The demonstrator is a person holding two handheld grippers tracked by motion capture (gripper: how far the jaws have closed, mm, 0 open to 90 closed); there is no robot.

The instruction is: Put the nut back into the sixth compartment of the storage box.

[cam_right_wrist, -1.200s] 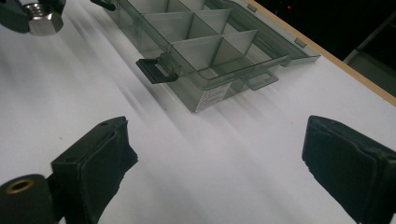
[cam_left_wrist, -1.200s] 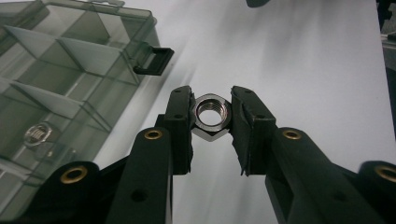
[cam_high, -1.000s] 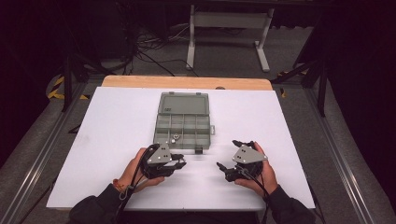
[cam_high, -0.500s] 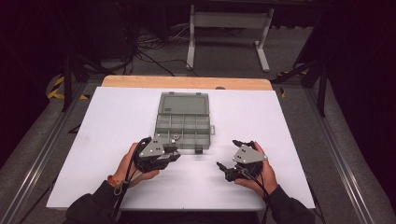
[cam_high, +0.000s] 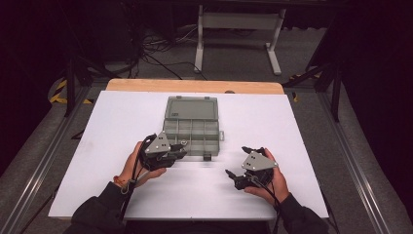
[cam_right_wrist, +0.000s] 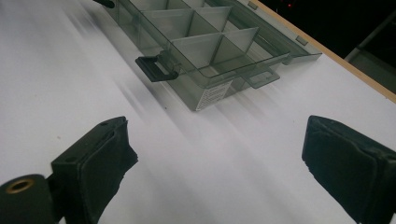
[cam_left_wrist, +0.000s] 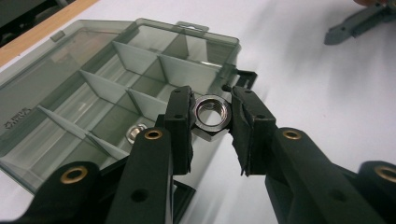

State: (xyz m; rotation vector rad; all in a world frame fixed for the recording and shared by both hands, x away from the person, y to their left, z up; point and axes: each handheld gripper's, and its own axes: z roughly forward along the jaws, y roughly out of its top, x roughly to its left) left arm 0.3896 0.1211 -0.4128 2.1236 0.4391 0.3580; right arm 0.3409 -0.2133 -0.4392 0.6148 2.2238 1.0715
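Steel nut [cam_left_wrist: 212, 112] pinched in left tongs [cam_left_wrist: 212, 119], level over organiser box [cam_left_wrist: 93, 70]

We count one open compartment box [cam_high: 192, 127] on one white table [cam_high: 292, 146]. Two hex nuts: one nut [cam_left_wrist: 212, 113] between the left gripper [cam_left_wrist: 211, 122] pads, a second nut [cam_left_wrist: 134, 132] in a box compartment. Two grippers total, the other being the right gripper [cam_high: 242, 165]. Two black latches [cam_right_wrist: 156, 68] on the box front.
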